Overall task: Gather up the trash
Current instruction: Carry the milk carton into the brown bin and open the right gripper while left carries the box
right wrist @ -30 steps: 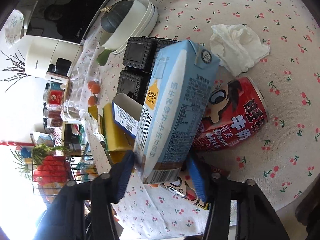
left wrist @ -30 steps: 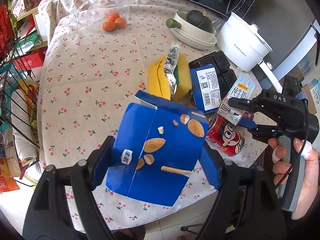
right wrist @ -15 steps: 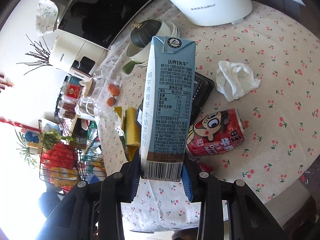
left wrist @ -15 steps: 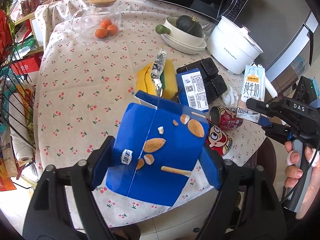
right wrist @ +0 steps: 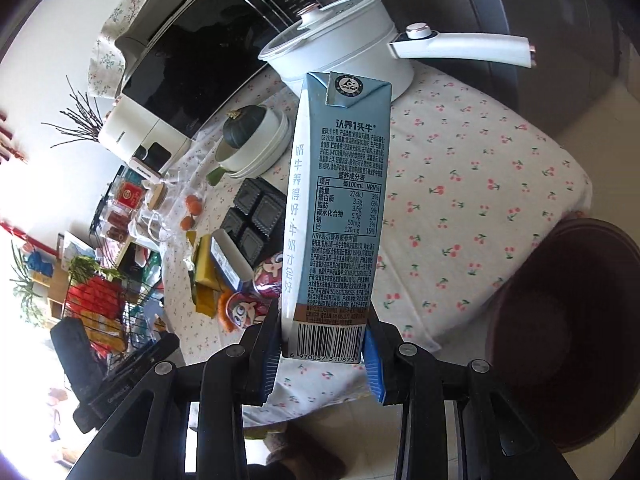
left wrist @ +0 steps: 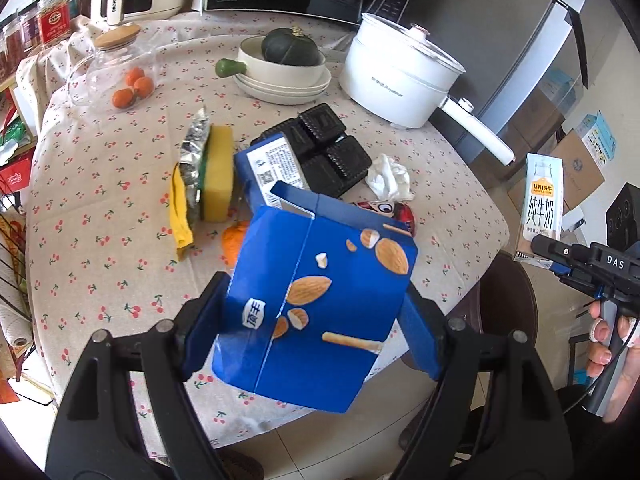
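Overhead, the left hand-held gripper (left wrist: 316,312) clamps a blue box (left wrist: 316,304) while the right hand-held gripper (right wrist: 322,344) grips a milk carton (right wrist: 340,200) above the surface (right wrist: 460,184)

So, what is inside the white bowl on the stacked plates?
A dark green squash sits in the white bowl, rising above the rim. Its underside and the bowl's bottom are hidden.

Two blue boxes (left wrist: 316,304) and (left wrist: 272,168), one milk carton (right wrist: 336,216), three oranges (left wrist: 132,88), one crumpled tissue (left wrist: 390,178), one white pot (left wrist: 396,84).
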### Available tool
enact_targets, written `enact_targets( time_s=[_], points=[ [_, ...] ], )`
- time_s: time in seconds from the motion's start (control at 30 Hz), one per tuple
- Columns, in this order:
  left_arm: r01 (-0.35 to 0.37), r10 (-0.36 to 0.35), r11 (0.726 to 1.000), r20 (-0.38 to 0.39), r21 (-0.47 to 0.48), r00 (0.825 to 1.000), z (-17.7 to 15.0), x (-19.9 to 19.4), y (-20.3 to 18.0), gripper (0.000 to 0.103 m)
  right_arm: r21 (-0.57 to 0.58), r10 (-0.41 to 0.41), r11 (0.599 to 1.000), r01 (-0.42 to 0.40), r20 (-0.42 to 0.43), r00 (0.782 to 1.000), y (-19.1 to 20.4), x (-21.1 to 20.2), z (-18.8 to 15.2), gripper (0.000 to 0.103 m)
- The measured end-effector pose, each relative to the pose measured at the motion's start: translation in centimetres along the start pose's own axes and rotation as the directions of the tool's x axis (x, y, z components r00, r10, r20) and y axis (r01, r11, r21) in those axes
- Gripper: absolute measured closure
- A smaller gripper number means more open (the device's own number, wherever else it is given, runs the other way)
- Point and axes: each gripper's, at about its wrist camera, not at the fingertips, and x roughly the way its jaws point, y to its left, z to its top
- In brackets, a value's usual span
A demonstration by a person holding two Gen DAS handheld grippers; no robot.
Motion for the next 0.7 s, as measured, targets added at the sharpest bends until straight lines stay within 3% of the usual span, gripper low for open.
enact_targets(
  time_s=[0.23,0.33,0.47,0.7],
  points=[
    [0.023,-0.021,0.992,-0.019,0.125,1.000,-1.1,2.1,-6.3,0.023,0.047,-0.082,0.995,0.083,-0.022,0.996,-7.4,-1.3,-2.3,0.067],
    [0.041,-0.033,0.981,-0.045,0.190,0.998,-1.9,3.4,-9.1,0.023,0.083,-0.117,0.989,0.122,-0.072,0.991,-10.4,-1.3,-3.3,0.067],
    [0.067,-0.046,0.961,-0.084,0.269,0.995,-2.9,5.2,-12.7,0.023,0.080,-0.170,0.981,0.176,-0.075,0.983,-13.0,-2.6,-3.9,0.067],
    [0.165,-0.115,0.935,-0.171,0.316,0.979,-4.1,8.3,-17.9,0.023,0.134,-0.221,0.960,0.246,-0.176,0.959,-17.6,-2.6,-5.6,0.064]
  ],
)
